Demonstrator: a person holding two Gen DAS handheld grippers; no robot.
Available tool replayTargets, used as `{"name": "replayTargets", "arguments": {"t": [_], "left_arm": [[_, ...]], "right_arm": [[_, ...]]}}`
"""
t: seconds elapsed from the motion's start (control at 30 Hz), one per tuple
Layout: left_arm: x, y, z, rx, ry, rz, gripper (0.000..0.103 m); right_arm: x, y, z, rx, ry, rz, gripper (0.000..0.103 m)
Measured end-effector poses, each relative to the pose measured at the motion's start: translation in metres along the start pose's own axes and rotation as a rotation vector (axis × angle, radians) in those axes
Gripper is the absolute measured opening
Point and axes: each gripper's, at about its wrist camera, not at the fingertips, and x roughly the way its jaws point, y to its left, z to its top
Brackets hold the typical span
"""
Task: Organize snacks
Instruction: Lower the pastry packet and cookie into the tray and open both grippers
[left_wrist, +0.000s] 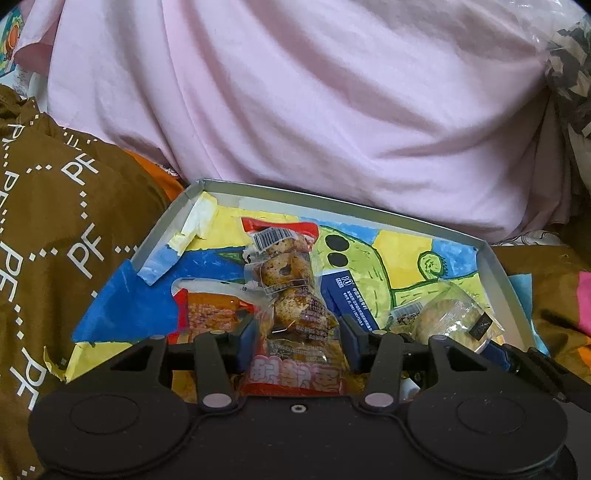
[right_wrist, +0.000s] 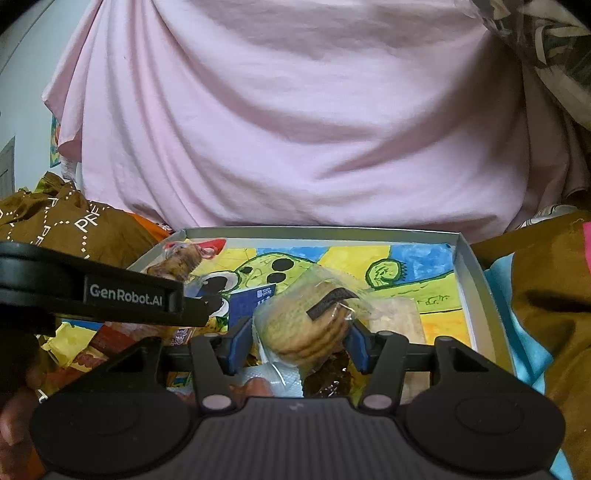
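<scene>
Snacks fill both your grippers: left gripper (left_wrist: 297, 345) clamps an egg pouch (left_wrist: 291, 295), right gripper (right_wrist: 295, 341) clamps a cookie pack (right_wrist: 306, 325), both over the tray (left_wrist: 495, 280).

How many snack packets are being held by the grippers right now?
2. The left gripper holds a long packet of speckled eggs; the right gripper holds a clear packet of cookies. More snacks lie in the box.
</scene>
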Motion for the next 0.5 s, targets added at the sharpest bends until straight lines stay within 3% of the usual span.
{"name": "replayTargets", "arguments": {"t": [0.1, 0.3, 0.5], "left_arm": [[0.0001, 0.0014, 0.0009, -0.014, -0.002, -0.002, 0.056], [-0.0034, 0.0036, 0.0034, -0.032, -0.024, 0.0, 0.058], [-0.0084, 0.0064, 0.0047, -0.063, -0.055, 0.002, 0.071]], "right_arm": [[-0.0009, 0.0006, 0.0007, -0.001, -0.003, 0.004, 0.064], [-0.0033, 0.0046, 0.0015, -0.011, -0.015, 0.008, 0.078], [-0.0042, 0.0066, 0.0007, -0.015, -0.027, 0.005, 0.088]]}}
